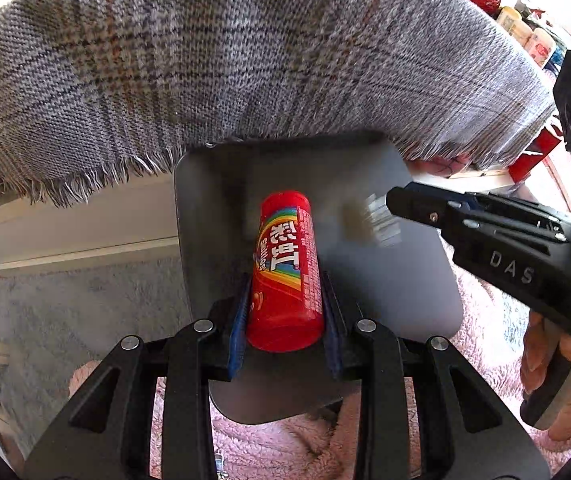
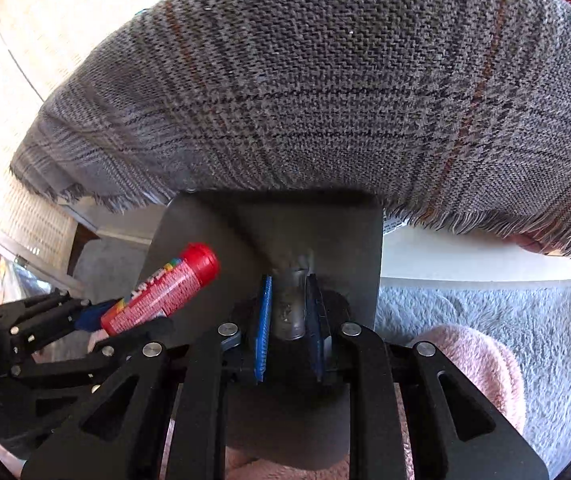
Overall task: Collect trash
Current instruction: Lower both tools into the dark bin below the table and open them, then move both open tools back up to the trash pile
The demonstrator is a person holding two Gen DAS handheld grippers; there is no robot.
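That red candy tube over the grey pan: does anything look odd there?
Mildly odd: the left gripper holds the red candy tube over a grey dustpan, whose handle the right gripper holds. Nothing spilled or damaged.

Glossy red plastic tube [image 1: 285, 272], coarse woven cloth [image 1: 245, 52], matt grey dustpan [image 1: 405, 272]

The candy tube [image 1: 287, 270] lies lengthwise between the pads of the left gripper [image 1: 287, 312], over the dustpan [image 1: 413, 280], whose handle [image 2: 291, 304] sits between the pads of the right gripper [image 2: 290, 320]. Behind the dustpan hangs the fringed cloth [image 1: 213, 64], draped over the table edge [image 2: 485, 264]. Below lie the rug [image 2: 525, 320] and, nearest the cameras, a fleece fabric [image 2: 481, 364].
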